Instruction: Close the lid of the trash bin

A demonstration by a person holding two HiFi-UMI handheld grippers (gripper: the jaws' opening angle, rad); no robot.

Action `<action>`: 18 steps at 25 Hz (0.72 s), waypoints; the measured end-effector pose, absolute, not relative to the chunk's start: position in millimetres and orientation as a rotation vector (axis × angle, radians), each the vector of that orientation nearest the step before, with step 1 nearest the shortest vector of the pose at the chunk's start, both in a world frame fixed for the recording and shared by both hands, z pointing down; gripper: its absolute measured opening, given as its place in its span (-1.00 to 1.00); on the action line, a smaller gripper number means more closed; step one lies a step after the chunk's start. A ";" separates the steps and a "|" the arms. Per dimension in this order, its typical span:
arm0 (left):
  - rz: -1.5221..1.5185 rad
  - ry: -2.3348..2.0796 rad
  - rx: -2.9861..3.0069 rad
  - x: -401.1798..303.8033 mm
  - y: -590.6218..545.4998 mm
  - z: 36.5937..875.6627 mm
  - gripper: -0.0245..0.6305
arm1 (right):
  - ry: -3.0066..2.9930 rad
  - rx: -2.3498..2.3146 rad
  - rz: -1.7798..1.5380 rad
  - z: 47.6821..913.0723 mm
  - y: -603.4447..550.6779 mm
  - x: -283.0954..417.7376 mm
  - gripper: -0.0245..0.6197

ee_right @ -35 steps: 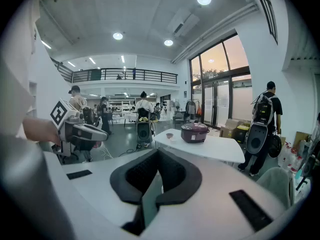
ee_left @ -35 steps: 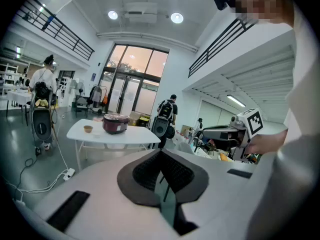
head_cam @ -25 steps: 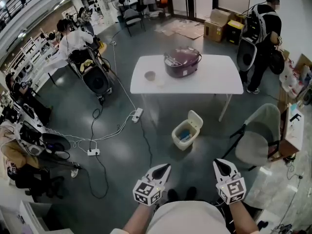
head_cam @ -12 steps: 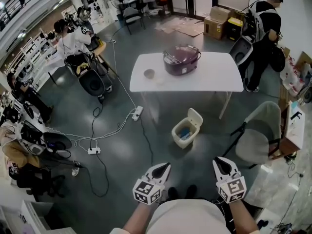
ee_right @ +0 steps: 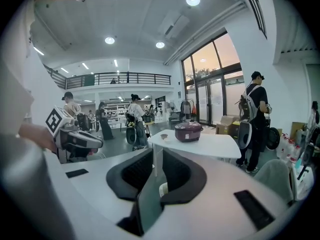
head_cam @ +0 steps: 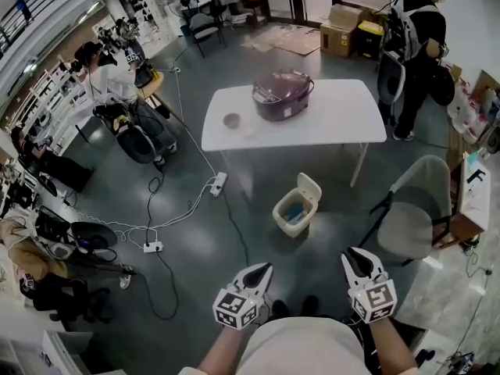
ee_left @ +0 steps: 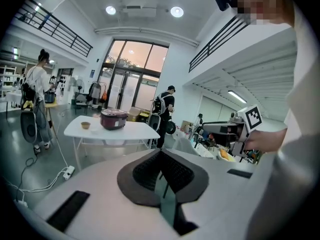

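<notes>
Approach step: well apart from the open trash bin [head_cam: 294, 211], lid [head_cam: 310, 187] up. Left gripper [head_cam: 263, 269] clenched, empty; right gripper [head_cam: 352, 257] slightly parted, empty. Next, likely: walk closer, push lid down.

The floor [head_cam: 328, 248] bears the trash bin [head_cam: 295, 209]; the table [head_cam: 336, 123] a cooker [head_cam: 283, 96] and perhaps a bowl [head_cam: 231, 120].

Lab hall, mezzanine railing [ee_right: 119, 77], floor cables [head_cam: 173, 219], equipment shelves [head_cam: 45, 91]
</notes>
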State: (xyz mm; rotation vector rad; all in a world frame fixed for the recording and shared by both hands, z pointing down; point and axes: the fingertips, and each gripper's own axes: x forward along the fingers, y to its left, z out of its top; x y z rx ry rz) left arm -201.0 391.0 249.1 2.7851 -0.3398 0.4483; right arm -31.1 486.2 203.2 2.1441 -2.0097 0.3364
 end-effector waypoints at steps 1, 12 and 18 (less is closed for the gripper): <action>0.458 -0.330 2.794 -196.6 392.3 249.8 -0.89 | -2.007 2.142 0.336 204.2 487.1 -26.2 -0.69; 0.529 -0.287 2.823 -155.1 398.9 257.6 -0.89 | -2.005 2.136 0.335 207.8 493.1 18.9 -0.68; 0.555 -0.296 2.811 -145.2 383.9 259.8 -0.89 | -1.997 2.130 0.365 217.4 484.7 28.8 -0.67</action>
